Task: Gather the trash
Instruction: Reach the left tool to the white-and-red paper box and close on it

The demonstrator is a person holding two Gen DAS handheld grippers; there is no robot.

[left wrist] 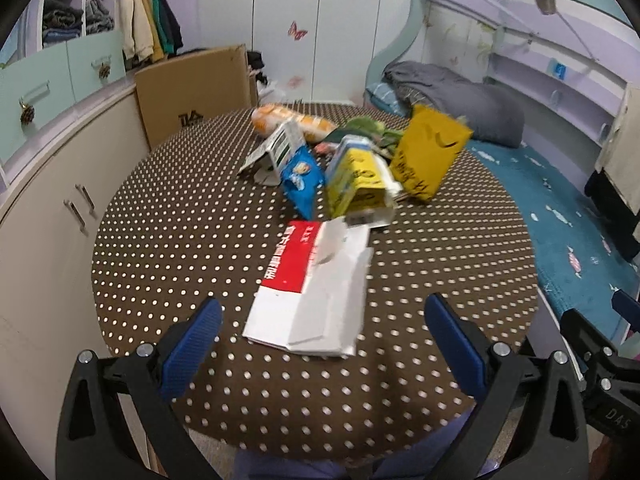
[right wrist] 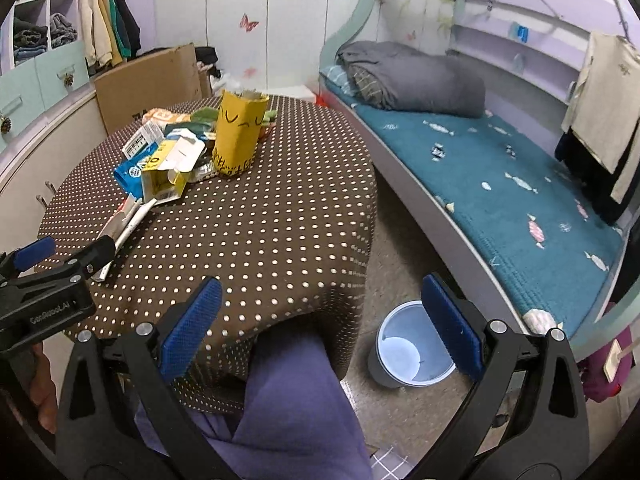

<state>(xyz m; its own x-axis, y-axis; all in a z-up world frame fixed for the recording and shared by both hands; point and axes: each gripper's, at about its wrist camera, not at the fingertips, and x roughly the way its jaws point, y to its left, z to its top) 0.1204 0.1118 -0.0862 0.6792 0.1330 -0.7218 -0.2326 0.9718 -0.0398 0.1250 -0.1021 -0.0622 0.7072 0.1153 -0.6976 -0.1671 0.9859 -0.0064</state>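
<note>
Red-and-white carton (left wrist: pixel 310 292) bears blurred Chinese lettering; our left gripper (left wrist: pixel 322 344) and right gripper (right wrist: pixel 320 326) gape near table edge (right wrist: pixel 360 240)

Brown white-dotted tablecloth (left wrist: pixel 180 240), yellow bag (left wrist: pixel 428 152), red-white carton (left wrist: pixel 308 280).

We see a round table (left wrist: pixel 168 240) under a brown, white-dotted cloth. On it lie a flattened red-and-white carton (left wrist: pixel 312 288), a blue snack packet (left wrist: pixel 300 178), a yellow box (left wrist: pixel 356 180), a tilted yellow bag (left wrist: pixel 428 152), an orange wrapper (left wrist: pixel 288 120) and a white barcoded box (right wrist: pixel 142 140). On the floor (right wrist: pixel 400 240) beside the table stands 1 blue bin (right wrist: pixel 408 348).
</note>
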